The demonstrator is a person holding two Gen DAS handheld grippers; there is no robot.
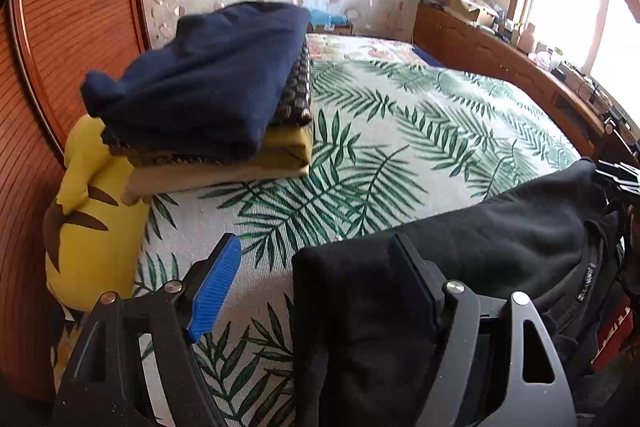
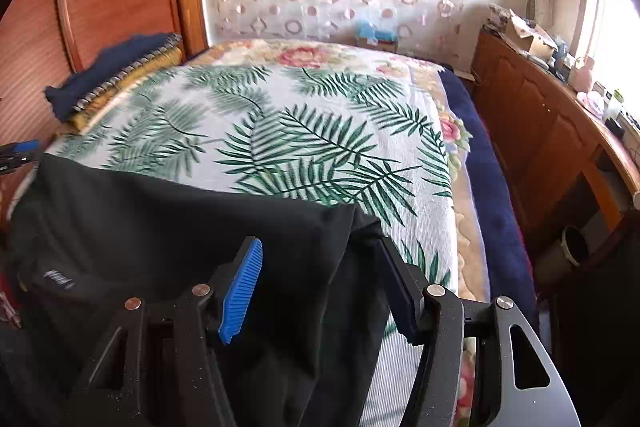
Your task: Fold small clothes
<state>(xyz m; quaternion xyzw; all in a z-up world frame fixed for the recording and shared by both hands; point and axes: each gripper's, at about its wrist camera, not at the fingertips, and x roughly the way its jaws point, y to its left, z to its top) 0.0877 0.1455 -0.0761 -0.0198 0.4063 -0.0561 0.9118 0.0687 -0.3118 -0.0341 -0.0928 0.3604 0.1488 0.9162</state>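
A black garment (image 1: 480, 247) lies on the near edge of the bed; it also shows in the right wrist view (image 2: 180, 227). My left gripper (image 1: 316, 259) is open, its jaws wide apart. The garment's left corner lies between them, draped against the right finger (image 1: 412, 283). My right gripper (image 2: 320, 275) is open too, with the garment's right corner between its jaws. A stack of folded clothes (image 1: 212, 99) with a navy piece on top sits at the bed's left side; it also shows in the right wrist view (image 2: 116, 75).
The bed has a palm-leaf cover (image 1: 400, 131). A yellow plush toy (image 1: 88, 219) leans against the wooden headboard (image 1: 72, 7) beside the stack. A wooden cabinet (image 2: 560, 131) with clutter runs along the right under a bright window. A bin (image 2: 572, 247) stands on the floor.
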